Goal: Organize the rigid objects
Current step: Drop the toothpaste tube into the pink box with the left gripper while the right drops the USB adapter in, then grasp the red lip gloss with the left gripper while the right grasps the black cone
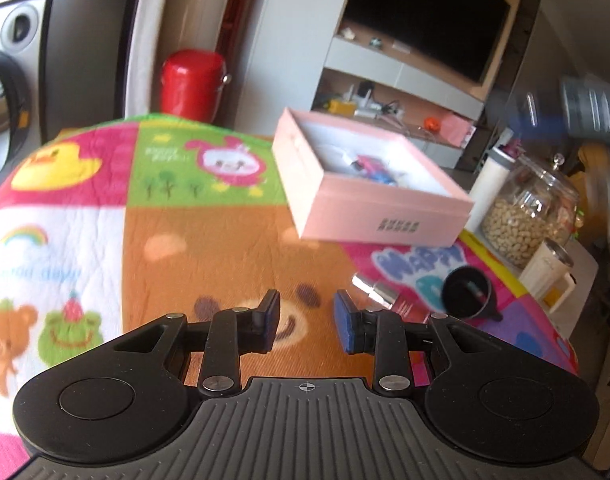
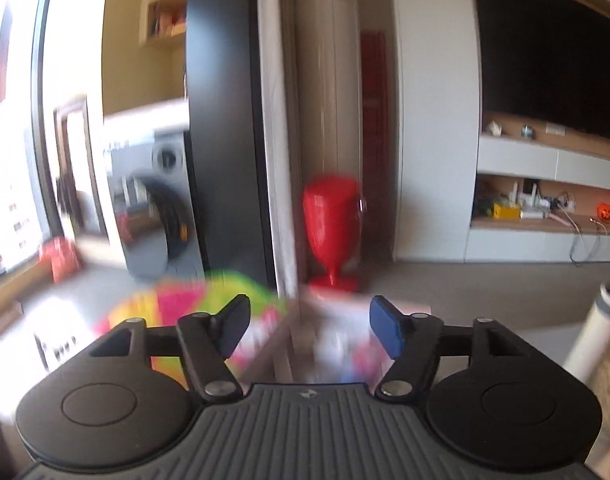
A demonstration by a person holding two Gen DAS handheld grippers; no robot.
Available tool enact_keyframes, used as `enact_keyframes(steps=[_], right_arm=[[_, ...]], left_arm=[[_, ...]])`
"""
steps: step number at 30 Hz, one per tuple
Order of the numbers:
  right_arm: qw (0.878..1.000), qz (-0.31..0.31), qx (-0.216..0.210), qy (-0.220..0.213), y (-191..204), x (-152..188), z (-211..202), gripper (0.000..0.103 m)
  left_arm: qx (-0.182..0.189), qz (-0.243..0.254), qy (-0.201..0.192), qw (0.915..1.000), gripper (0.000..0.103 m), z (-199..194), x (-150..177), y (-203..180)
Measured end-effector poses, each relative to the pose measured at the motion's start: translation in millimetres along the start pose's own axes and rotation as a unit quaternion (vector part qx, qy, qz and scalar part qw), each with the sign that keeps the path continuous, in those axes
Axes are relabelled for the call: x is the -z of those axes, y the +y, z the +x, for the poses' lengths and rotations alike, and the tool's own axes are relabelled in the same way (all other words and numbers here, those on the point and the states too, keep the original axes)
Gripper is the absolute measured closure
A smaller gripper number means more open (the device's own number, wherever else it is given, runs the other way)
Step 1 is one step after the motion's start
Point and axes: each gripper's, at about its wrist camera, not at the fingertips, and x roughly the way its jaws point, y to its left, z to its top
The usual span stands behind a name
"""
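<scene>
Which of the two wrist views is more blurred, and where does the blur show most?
Right wrist view: heavy motion smear over the red stool and the colourful cloth; bright window glare at left. Left wrist view: sharper, the pink box readable, blur mainly at the right edge.

Ahead of the left gripper (image 1: 307, 318) the cartoon cloth (image 1: 209, 240) lies bare, with a small bottle (image 1: 385, 296) and black cup (image 1: 467, 292) just right of its claw, the pink box (image 1: 369, 184) beyond, and jars (image 1: 529, 216) crowding the far right, seemingly off the cloth.
</scene>
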Motion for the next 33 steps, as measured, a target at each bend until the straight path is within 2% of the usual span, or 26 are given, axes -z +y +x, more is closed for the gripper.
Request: enact_keyframes(steps=[5, 9, 12, 14, 16, 19, 21, 24, 26, 28, 33], right_arm=[[0.996, -0.005, 0.050, 0.071, -11, 74, 6, 0.036], [0.990, 0.021, 0.104, 0.088, -29, 105, 9, 0.036], [0.985, 0.050, 0.134, 0.098, -36, 121, 12, 0.036], [0.983, 0.075, 0.123, 0.115, -39, 133, 14, 0.036], [0.983, 0.095, 0.115, 0.105, -39, 139, 12, 0.037], [0.987, 0.097, 0.078, 0.104, -35, 144, 3, 0.037], [0.987, 0.105, 0.074, 0.094, -34, 149, 0, 0.035], [0.986, 0.121, 0.084, 0.079, -36, 156, -3, 0.026], [0.986, 0.126, 0.082, 0.077, -38, 156, -4, 0.026], [0.986, 0.125, 0.083, 0.076, -36, 156, -4, 0.025], [0.986, 0.123, 0.083, 0.075, -35, 156, -4, 0.023]], left_arm=[[0.026, 0.000, 0.020, 0.9995, 0.071, 8, 5, -10], [0.043, 0.012, 0.033, 0.9985, 0.071, 12, 7, -27], [0.033, 0.013, 0.045, 0.9983, 0.071, 16, 7, -37], [0.027, 0.005, 0.047, 0.9985, 0.071, 18, 6, -39], [0.030, -0.011, 0.046, 0.9984, 0.071, 21, 2, -39], [0.030, -0.032, 0.041, 0.9982, 0.071, 28, -7, -43], [0.024, -0.033, 0.043, 0.9983, 0.071, 36, -11, -48], [0.007, -0.015, 0.057, 0.9982, 0.068, 53, -14, -60], [0.006, 0.000, 0.054, 0.9985, 0.061, 62, -15, -66], [-0.007, 0.015, 0.057, 0.9982, 0.060, 69, -16, -71], [-0.013, 0.036, 0.060, 0.9975, 0.062, 75, -15, -75]])
